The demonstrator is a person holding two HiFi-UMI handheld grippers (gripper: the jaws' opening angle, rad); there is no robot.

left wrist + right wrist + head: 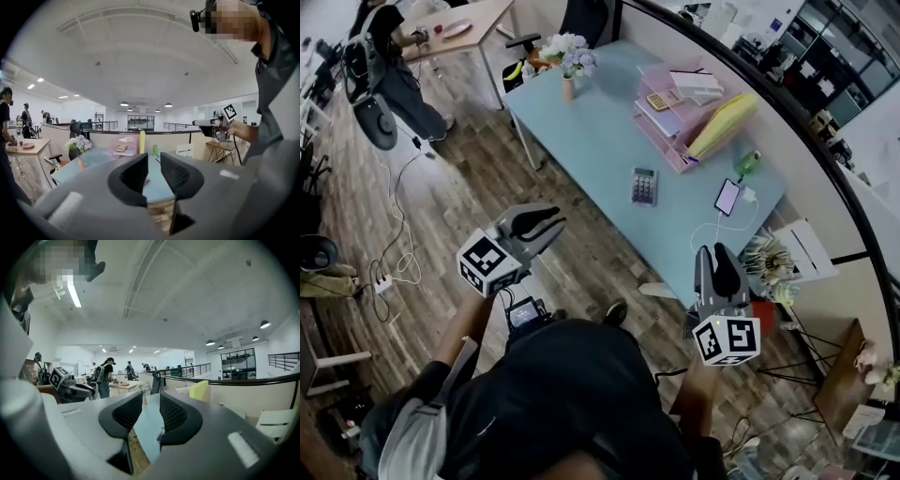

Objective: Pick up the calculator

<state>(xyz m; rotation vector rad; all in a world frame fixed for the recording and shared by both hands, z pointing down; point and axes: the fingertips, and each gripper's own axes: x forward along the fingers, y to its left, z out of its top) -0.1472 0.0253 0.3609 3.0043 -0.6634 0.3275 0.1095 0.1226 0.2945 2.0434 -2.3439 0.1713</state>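
The left gripper (555,225) is held short of the table (591,131), jaws drawn together on nothing, apparently because no reach has been started. The calculator (644,186) lies flat mid-table. The right gripper (718,253) is likewise carried closed and empty.

Pale blue table (591,141), grey calculator (644,186)

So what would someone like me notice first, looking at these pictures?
The left hand-held gripper and right hand-held gripper, each carrying a black-and-white marker cube, are held out low in the head view. Ahead of them a calculator lies on the pale blue table, with stacked pink trays by the partition.
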